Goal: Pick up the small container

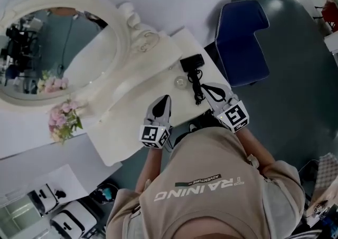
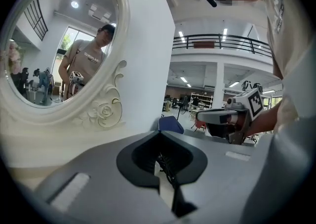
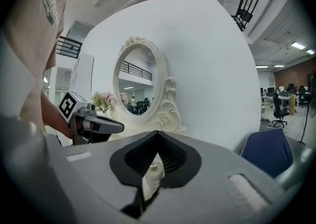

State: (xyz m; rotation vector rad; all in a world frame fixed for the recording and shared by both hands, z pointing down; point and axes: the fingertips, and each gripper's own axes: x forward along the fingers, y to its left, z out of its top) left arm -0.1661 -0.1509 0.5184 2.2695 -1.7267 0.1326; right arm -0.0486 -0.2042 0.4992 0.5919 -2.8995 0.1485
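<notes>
**Open the jaws before reaching for the small container**

The small container [image 1: 180, 81] sits on the white tabletop [image 1: 124, 137], just in front of the curly foot of the big mirror [image 1: 53, 48]. A black cable [image 1: 196, 82] lies right beside it, on the side away from the mirror.

The left gripper [image 1: 163, 101] and the right gripper [image 1: 211, 91] both hover near the tabletop's front edge, farther from the mirror than the container. Both sets of jaws are squeezed together, and neither has hold of anything. Looking along the right gripper, I can see the container through the thin slit between its jaws, so that one looks lined up well.

I think the job has hardly started. To do it well, the jaws should spread wide before they get close. Then they should go in low and level, with one jaw on each side of the container. It is tiny and looks smooth, so a bump from shut jaws could knock it toward the mirror. Stay off the cable so it does not get pinched too. Squeeze gently, then lift straight up.
</notes>
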